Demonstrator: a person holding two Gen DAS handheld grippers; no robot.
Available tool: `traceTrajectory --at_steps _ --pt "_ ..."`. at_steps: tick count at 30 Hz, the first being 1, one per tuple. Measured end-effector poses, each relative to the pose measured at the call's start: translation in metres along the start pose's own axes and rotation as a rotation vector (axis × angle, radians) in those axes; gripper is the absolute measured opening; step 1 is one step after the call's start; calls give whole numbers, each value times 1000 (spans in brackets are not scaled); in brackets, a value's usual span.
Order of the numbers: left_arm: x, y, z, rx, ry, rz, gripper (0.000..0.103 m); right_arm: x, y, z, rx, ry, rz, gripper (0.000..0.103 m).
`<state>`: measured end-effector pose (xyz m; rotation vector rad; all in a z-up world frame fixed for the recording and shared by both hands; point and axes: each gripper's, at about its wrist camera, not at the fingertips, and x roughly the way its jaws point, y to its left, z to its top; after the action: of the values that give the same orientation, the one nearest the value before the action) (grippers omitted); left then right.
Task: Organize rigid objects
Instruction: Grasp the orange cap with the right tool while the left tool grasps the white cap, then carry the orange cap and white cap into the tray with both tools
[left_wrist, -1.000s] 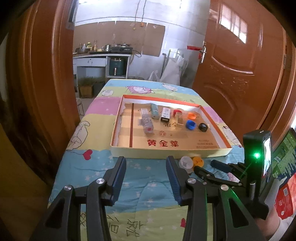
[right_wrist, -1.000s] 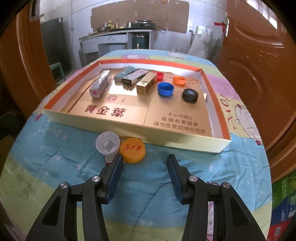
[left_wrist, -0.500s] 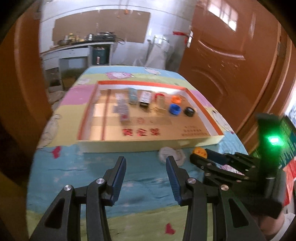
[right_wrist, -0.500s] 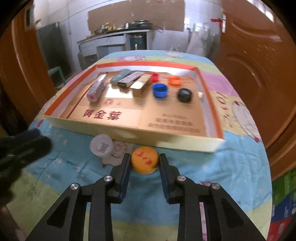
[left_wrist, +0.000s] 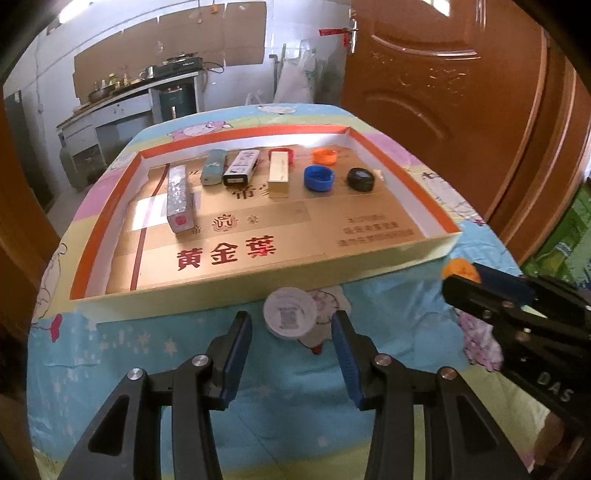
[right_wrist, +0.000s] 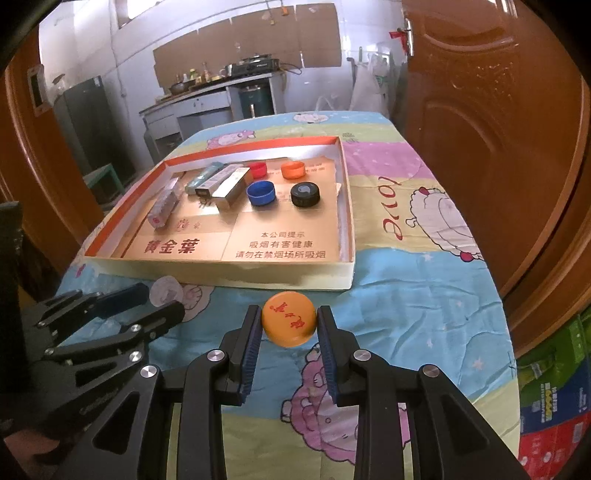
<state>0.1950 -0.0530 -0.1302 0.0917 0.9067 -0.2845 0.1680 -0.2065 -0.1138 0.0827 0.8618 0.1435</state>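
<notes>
My right gripper (right_wrist: 290, 325) is shut on a yellow-orange bottle cap (right_wrist: 289, 318) and holds it just above the tablecloth, in front of the shallow cardboard tray (right_wrist: 221, 275). The left wrist view shows the same cap (left_wrist: 460, 268) in the right gripper (left_wrist: 458, 277) at the far right. My left gripper (left_wrist: 291, 328) stands open around a white cap (left_wrist: 290, 312) lying on the cloth; its pads do not touch the cap. The tray (left_wrist: 258, 286) holds several small boxes and caps, among them a blue cap (left_wrist: 318, 177) and a black cap (left_wrist: 361, 179).
A cartoon-print cloth (right_wrist: 424, 288) covers the table. A wooden door (right_wrist: 498, 129) stands close on the right, with cartons (right_wrist: 554, 387) on the floor beside the table. A kitchen counter (left_wrist: 129, 99) lies beyond the far end.
The right gripper shut on the yellow-orange cap and carried it right and slightly up, away from the white cap. The left gripper moved forward and down until its open fingers framed the white cap.
</notes>
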Motion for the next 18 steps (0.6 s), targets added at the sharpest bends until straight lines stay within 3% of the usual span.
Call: traceTrajectory --at_steps 5,7,18 --pt "8 2 2 7 2 6 43 3 -4 0 11 6 15 31" --pt "7 3 1 7 -4 9 31 5 -5 1 15 7 16 31" --pt "-15 8 2 -9 -40 -31 30 0 0 3 17 -2 30 31"
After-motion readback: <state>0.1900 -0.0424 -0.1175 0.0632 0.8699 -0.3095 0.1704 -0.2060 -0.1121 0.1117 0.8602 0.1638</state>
